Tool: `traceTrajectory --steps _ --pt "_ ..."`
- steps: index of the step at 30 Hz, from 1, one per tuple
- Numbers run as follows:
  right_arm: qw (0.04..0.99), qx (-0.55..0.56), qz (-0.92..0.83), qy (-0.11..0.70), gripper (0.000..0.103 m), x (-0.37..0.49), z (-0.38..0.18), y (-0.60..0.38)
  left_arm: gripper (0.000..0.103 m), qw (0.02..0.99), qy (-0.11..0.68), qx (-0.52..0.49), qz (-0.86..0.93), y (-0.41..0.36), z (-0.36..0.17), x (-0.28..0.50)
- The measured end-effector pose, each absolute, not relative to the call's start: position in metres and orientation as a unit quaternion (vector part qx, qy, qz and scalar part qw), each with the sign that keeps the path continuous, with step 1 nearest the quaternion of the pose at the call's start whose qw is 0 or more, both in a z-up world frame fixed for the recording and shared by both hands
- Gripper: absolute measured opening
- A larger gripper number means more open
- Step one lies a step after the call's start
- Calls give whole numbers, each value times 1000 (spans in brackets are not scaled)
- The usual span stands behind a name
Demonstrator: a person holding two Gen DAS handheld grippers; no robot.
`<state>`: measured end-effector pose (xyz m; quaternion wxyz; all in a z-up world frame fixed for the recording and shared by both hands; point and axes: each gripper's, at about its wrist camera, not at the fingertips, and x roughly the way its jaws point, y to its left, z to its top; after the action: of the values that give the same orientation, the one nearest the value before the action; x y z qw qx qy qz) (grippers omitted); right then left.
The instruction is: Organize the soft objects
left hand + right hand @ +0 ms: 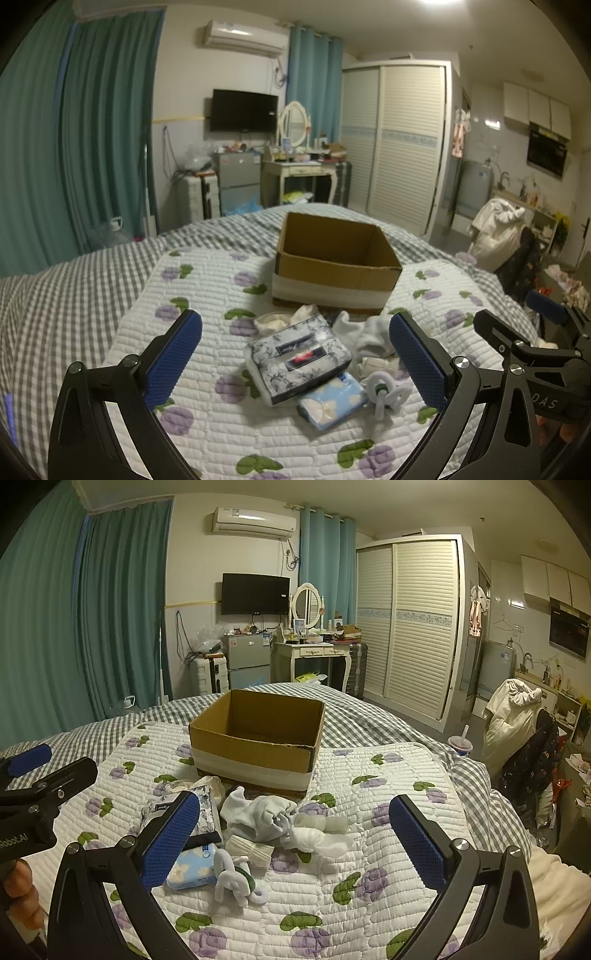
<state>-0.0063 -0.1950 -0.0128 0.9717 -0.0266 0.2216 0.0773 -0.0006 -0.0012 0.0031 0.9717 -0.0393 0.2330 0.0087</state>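
An open, empty cardboard box (pixel 336 258) (pixel 258 734) stands on a floral quilt (pixel 207 291) (pixel 388 812). In front of it lies a pile: a blue-floral tissue pack (pixel 299 358) (pixel 210 808), a light blue tissue packet (pixel 332 400) (pixel 192 867), white socks (pixel 369 332) (pixel 266 812), a rolled cream sock (pixel 251 849) and a white looped soft toy (pixel 384 391) (pixel 236 882). My left gripper (pixel 295 365) is open above the tissue pack. My right gripper (pixel 295 845) is open above the socks.
The quilt lies on a grey checked bedsheet (pixel 74 280) (pixel 369 716). A cream cloth (pixel 273 321) lies by the box's near wall. Beyond the bed are a dressing table (pixel 314 653), a wardrobe (pixel 417 620) and a chair with clothes (pixel 524 731).
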Motion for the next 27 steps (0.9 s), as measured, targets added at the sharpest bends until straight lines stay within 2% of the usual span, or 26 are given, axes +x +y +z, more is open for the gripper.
traceTrajectory --steps 27 --pt "970 -30 80 229 103 -6 -18 -196 103 972 233 -39 10 -1 2 0"
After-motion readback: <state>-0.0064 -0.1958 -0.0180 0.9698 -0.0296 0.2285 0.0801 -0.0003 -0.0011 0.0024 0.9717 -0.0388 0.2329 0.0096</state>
